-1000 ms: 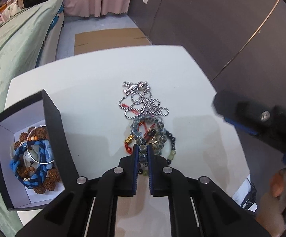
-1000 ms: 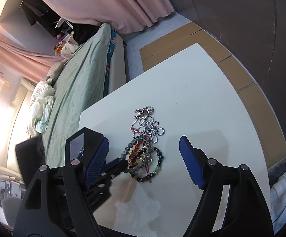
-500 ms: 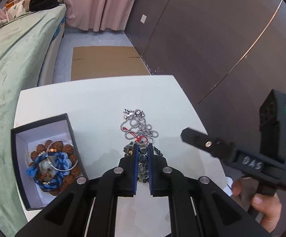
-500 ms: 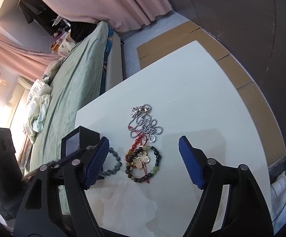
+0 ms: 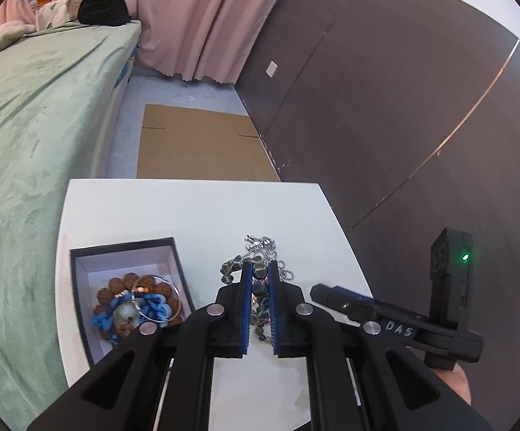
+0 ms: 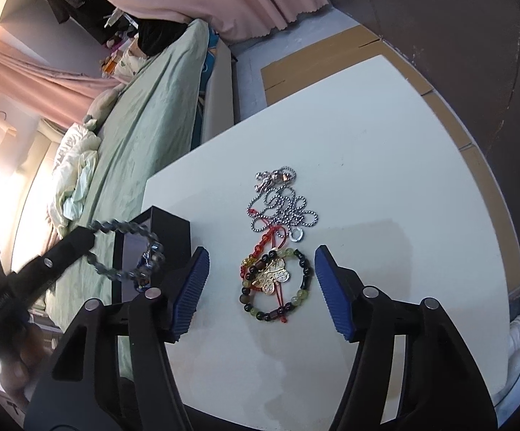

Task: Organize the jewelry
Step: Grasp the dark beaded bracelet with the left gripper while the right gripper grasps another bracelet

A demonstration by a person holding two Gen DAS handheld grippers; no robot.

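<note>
1. Jaws of the left gripper are clenched on a grey-blue bead bracelet. In the right wrist view the loop hangs free of the counter, in the air near the black box.

2. Step in hand, as I judge it: carrying this bracelet to the box, which sits just left of the held loop in the left wrist view. Inside it lie a brown bead bracelet, a blue braided piece and a thin silver bangle.

3. Right gripper hovers low over the counter with nothing gripped. Its jaws are closing, and the mixed-colour bead bracelet with a gold charm lies between them, untouched by either blue pad.

4. Next move for the left side calls for bringing the loop over the open box, lowering it, and letting go only once it hangs inside the walls.

5. Next for the right side: pinch one side of the charm bracelet, keeping clear of the red cord.

6. Farther off on the counter lies the silver ball-chain necklace, touching that cord, so lifting one may drag the other.
</note>
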